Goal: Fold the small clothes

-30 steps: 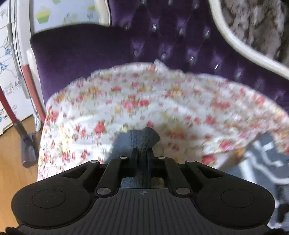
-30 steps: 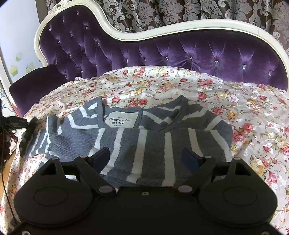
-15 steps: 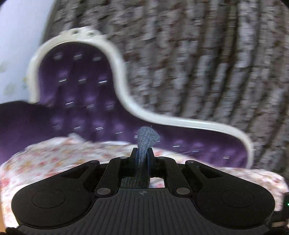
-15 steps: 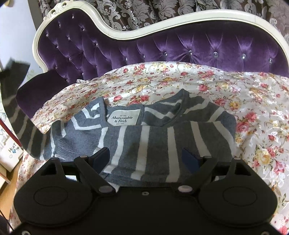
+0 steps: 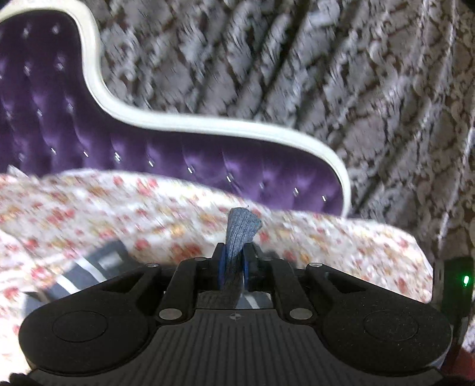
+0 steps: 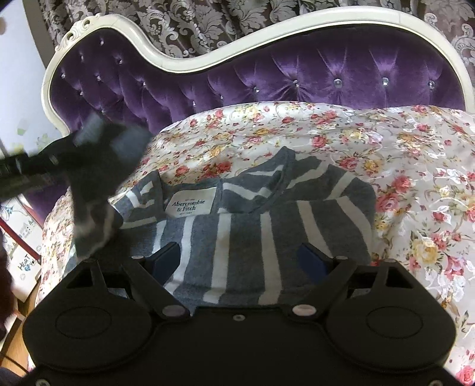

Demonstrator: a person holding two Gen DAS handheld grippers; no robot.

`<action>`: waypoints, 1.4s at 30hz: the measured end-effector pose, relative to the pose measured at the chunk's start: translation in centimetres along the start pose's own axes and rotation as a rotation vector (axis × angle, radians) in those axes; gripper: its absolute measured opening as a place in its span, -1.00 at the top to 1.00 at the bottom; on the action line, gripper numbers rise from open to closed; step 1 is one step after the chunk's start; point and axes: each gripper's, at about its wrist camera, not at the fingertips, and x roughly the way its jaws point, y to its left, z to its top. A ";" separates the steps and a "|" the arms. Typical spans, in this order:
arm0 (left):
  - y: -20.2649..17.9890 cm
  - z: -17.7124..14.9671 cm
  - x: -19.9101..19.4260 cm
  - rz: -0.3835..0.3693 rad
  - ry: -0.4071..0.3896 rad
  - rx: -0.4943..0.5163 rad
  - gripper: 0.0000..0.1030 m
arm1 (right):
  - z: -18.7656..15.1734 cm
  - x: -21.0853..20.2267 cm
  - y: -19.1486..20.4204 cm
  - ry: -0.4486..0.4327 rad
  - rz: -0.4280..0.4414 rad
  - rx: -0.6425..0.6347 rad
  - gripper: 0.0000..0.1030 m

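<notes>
A grey striped top [image 6: 267, 219] lies partly folded on a floral sheet [image 6: 400, 154] spread over a purple tufted sofa [image 6: 297, 74], near the sheet's near-left part. Patterned curtains [image 6: 207, 23] hang behind the sofa's white frame. At far left, boxes with drawings [image 6: 26, 258] stand on the floor beside the sofa.

The left gripper [image 5: 234, 261] pinches a grey sleeve [image 5: 242, 228] between its pads; its jaws have just been easing apart a little, yet the cloth stays clamped and sticks up past the tips. From the right wrist view this gripper [image 6: 89, 154] is a dark blur over the top's left shoulder, the sleeve trailing down from it and hiding that side of the garment.

The right gripper [image 6: 240, 258] hovers over the top's near hem, jaws wide apart with nothing between them.

Only the right view shows the neck label and the whole garment; the left view is motion-blurred and shows just a striped corner at lower left.

Right of the top, the sheet lies bare out to its edge.
</notes>
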 end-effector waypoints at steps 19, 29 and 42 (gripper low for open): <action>8.9 -5.3 -6.0 0.264 0.042 -0.064 0.14 | -0.2 1.6 -2.2 -0.022 0.149 0.220 -0.60; 13.7 -5.9 -7.1 0.255 0.075 -0.226 0.14 | -0.6 4.6 0.7 -0.030 0.165 0.112 -0.42; 11.7 -6.9 -6.6 0.205 0.109 -0.143 0.08 | 1.5 1.2 2.6 -0.183 0.182 0.062 0.62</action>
